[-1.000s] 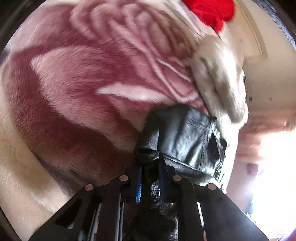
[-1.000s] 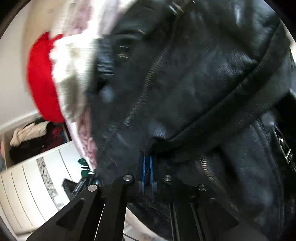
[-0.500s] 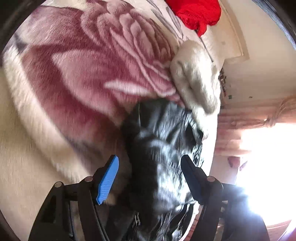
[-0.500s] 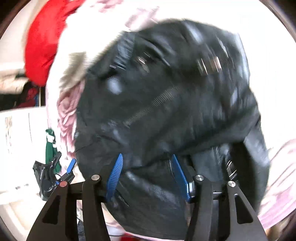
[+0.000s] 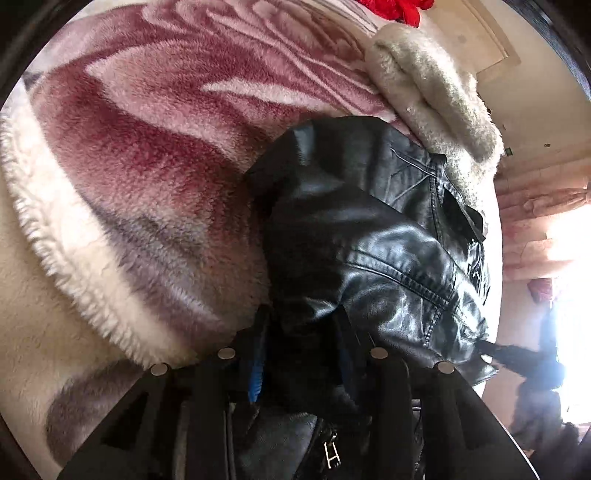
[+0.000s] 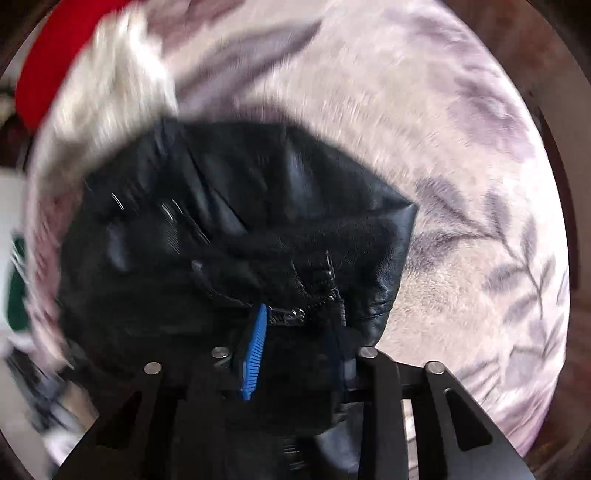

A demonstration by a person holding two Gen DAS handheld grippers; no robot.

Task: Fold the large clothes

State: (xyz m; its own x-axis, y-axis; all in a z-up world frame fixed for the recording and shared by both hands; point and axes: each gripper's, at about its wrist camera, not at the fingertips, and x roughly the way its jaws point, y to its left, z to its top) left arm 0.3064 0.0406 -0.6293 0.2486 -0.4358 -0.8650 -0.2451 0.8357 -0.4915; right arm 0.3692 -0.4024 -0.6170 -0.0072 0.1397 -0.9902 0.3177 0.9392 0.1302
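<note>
A black leather jacket [image 5: 369,229] lies bunched on a plush pink-and-white flowered blanket [image 5: 155,155]. My left gripper [image 5: 301,332] points steeply down at the jacket's near end, its jaws closing around a thick fold that fills the gap between the pads. In the right wrist view the jacket [image 6: 229,206] is blurred, with a zipper seam near the fingers. Pointing straight down, my right gripper [image 6: 295,325] has its jaws closing on the zippered edge; its blue fingertip [image 6: 255,347] presses against the leather.
A cream fleece bundle [image 5: 432,92] lies beyond the jacket, with a red garment [image 5: 395,5] behind it. The blanket [image 6: 461,184] spreads wide to the right of the jacket. Bright window light and curtains show at the left wrist view's right edge.
Both grippers opened wide off the jacket half a second ago, shifted along it, and have now closed in on new folds. The right gripper has swung and rolled to point down.
</note>
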